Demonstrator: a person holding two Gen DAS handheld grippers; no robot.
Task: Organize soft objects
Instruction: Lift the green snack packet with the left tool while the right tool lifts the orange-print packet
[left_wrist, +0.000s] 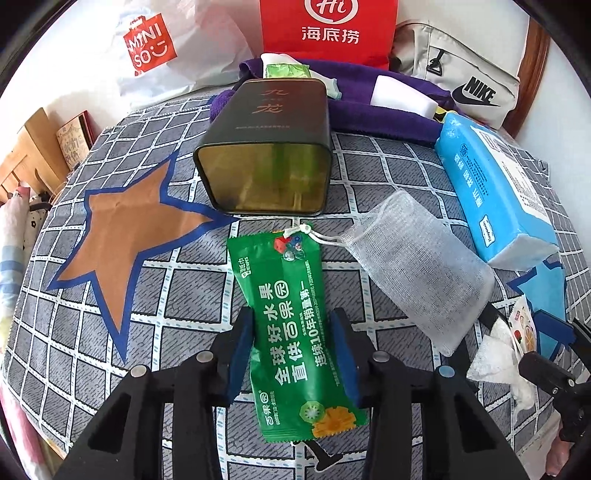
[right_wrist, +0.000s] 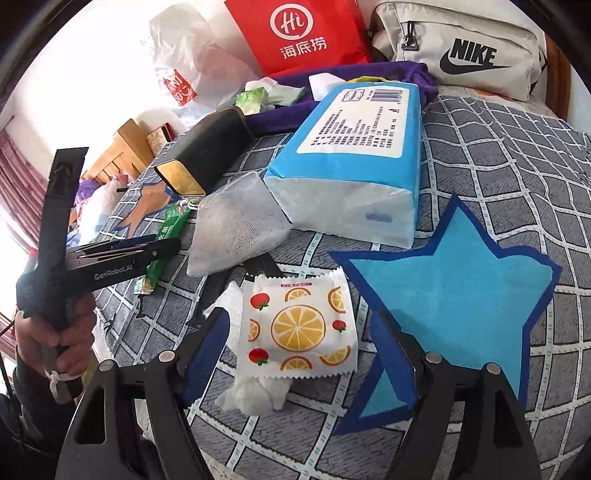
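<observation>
My left gripper (left_wrist: 293, 350) is open, its blue pads either side of a green wet-wipe packet (left_wrist: 291, 332) lying flat on the checked cloth. My right gripper (right_wrist: 306, 343) is open around a white packet printed with orange slices (right_wrist: 299, 328), which lies on crumpled white tissue (right_wrist: 255, 391). A white mesh pouch (left_wrist: 417, 269) lies right of the green packet; it also shows in the right wrist view (right_wrist: 236, 229). A blue tissue pack (right_wrist: 354, 155) lies behind it. The green packet (right_wrist: 166, 240) and the left gripper (right_wrist: 122, 254) show at the left of the right wrist view.
A dark open tin (left_wrist: 266, 147) lies on its side behind the green packet. A purple cloth (left_wrist: 369, 110), a red paper bag (left_wrist: 328, 29), a Miniso plastic bag (left_wrist: 155, 48) and a Nike bag (right_wrist: 461, 48) sit at the back. Star patches: brown (left_wrist: 125, 236), blue (right_wrist: 454, 306).
</observation>
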